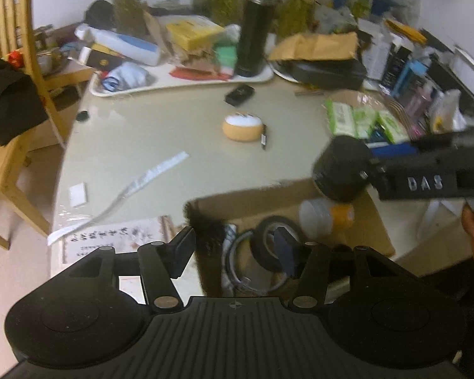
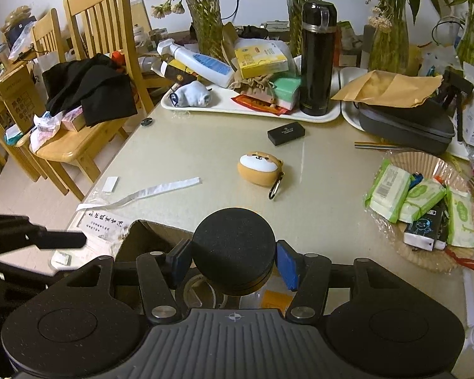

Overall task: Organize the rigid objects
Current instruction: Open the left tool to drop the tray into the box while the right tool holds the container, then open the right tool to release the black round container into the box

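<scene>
We see our right gripper [image 2: 233,260] squeezing a round black tin [image 2: 233,246] over a brown box [image 2: 148,233]. A little orange dog case [image 2: 258,168] sits on the table [image 2: 189,145].

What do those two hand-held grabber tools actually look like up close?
Each is matte black plastic. The left gripper and the right gripper both have a ribbed central body, two round domed side housings, hinged link arms with silver pivot pins, and a small crosshair mark. The flat finger pads are dark blue. From the left camera, the right tool's side carries raised pale letters, apparently "DAS". No cables are visible.
</scene>
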